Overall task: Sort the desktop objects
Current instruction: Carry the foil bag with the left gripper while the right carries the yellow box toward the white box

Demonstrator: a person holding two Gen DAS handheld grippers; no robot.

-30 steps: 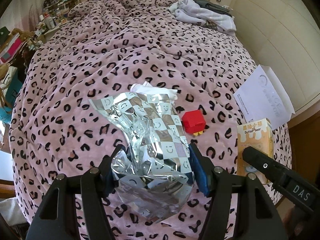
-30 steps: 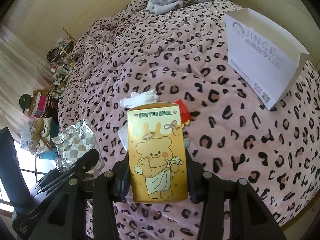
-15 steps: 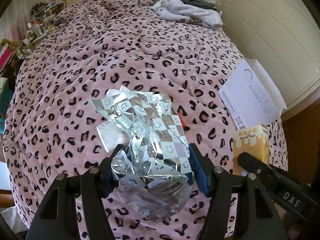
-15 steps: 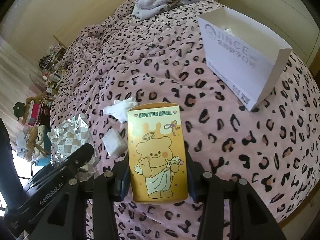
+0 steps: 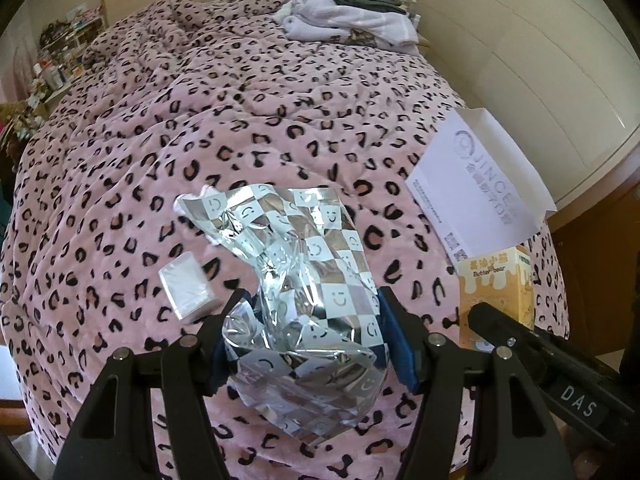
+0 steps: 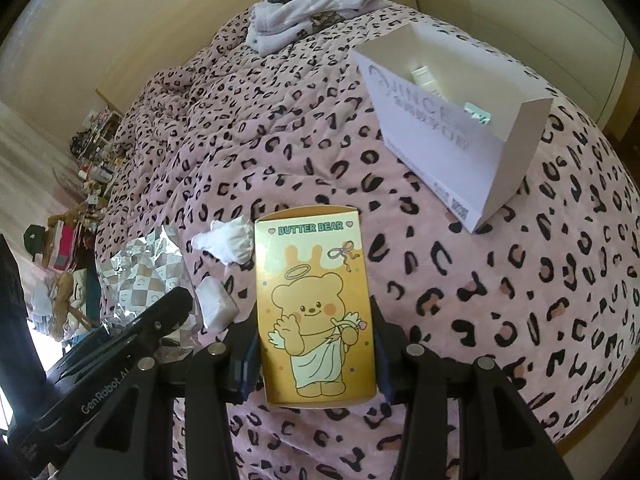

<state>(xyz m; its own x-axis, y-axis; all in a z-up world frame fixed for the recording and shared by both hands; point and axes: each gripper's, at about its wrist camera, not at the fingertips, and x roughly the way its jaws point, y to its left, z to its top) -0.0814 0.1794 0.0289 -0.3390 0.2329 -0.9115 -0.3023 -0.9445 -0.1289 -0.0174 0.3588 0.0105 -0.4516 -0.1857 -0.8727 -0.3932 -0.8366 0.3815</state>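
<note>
Both tongs are loaded, held over the bed w/ the pink leopard-print blanket (image 5: 248,128).

Left gripper (image 5: 308,340): jaws about half apart, pads pressed into the sides of a crinkly silver foil bag (image 5: 304,292) w/ a white smiley-check pattern. Bag is clear of the blanket; its top flares out past the fingertips and the bottom bulges toward the camera.

Right gripper (image 6: 316,344): jaws narrower, clamped on both long edges of a yellow Butter Bear box (image 6: 316,300), upright, bear print facing the camera, top flap open.

On the blanket: small white tissue pack (image 5: 186,292) just left of the foil bag, and a crumpled white tissue (image 6: 230,242) near it, touching neither gripper. White open-top carton (image 6: 452,128) w/ grey "JINCE" lettering sits toward the right edge of the bed, well apart from both held things; a couple of small items show inside, too small to ID.

Far end of the bed: pile of folded clothes (image 5: 352,26). Cluttered shelves (image 6: 96,140) along the left wall.
</note>
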